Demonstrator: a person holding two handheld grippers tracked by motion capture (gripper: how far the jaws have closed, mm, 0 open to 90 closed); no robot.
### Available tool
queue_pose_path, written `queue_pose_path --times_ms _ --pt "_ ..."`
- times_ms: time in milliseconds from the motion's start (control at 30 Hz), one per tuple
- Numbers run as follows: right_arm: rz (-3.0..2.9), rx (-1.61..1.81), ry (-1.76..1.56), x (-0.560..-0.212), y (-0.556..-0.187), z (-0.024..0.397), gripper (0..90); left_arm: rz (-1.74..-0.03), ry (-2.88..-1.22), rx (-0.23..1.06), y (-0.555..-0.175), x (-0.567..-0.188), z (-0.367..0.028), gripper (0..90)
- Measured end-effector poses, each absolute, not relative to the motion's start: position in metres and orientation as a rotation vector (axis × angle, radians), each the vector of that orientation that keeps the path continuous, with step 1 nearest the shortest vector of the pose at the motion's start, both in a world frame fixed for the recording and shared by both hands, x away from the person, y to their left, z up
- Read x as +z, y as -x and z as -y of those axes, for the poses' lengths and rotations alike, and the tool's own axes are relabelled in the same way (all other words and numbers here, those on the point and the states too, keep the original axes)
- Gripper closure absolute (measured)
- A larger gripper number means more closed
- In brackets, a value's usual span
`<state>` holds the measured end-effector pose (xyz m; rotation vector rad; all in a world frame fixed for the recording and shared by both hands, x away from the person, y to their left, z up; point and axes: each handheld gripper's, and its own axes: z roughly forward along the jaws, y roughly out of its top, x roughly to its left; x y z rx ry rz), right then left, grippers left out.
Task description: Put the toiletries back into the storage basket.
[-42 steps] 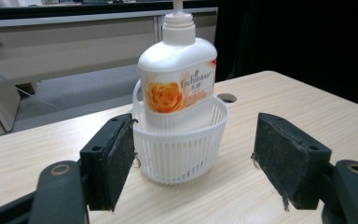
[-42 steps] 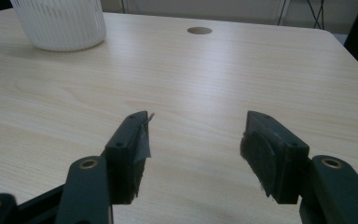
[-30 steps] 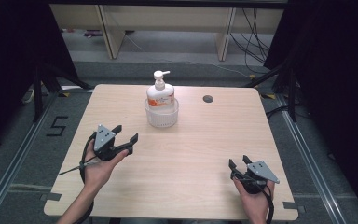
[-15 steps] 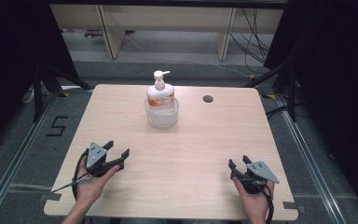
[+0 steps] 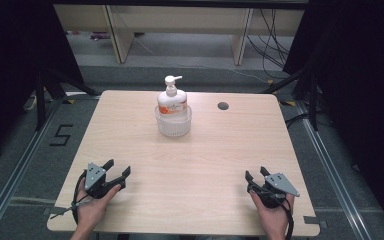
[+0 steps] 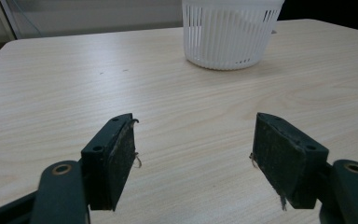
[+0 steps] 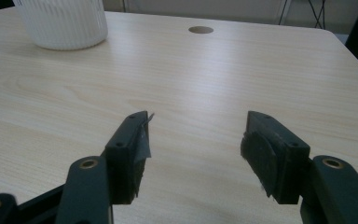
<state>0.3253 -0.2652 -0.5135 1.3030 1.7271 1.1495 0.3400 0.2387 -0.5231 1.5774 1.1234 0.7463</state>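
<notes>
Soap bottle (image 5: 172, 102) is seen standing upright in a white slatted basket (image 5: 173, 123) at the far middle of the table (image 5: 205, 165), its long axis vertical. The pump head at its top is turned so that the spout points toward the right side of the table in the high view. An orange label is carried on its white body. The basket is also shown in the left gripper view (image 6: 231, 32) and, at the upper left corner, in the right gripper view (image 7: 61, 23); in both, the bottle's top is cut off by the frame.

The surface is a pale wood-grain tabletop with rounded corners. A small round hole (image 5: 223, 106) is set in it to the right of the basket, well apart from it. The table is surrounded by grey floor, with dark curtains to both sides and light wooden furniture legs and cables beyond the far edge.

The left gripper (image 5: 119, 172) is held at the near left of the table, its jaws spread apart with nothing between them. The right gripper (image 5: 256, 174) is held at the near right, its jaws likewise spread and empty. Both are well apart from the basket.
</notes>
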Motion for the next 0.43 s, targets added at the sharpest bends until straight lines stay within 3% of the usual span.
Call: queue_pose_path --times_ms 433 --pt "-1.737 1.160 -1.298 -0.5144 -0.3268 0.2641 40.9 -1.113 -1.586 0.772 -0.3397 -0.5231 -0.2365 30.2"
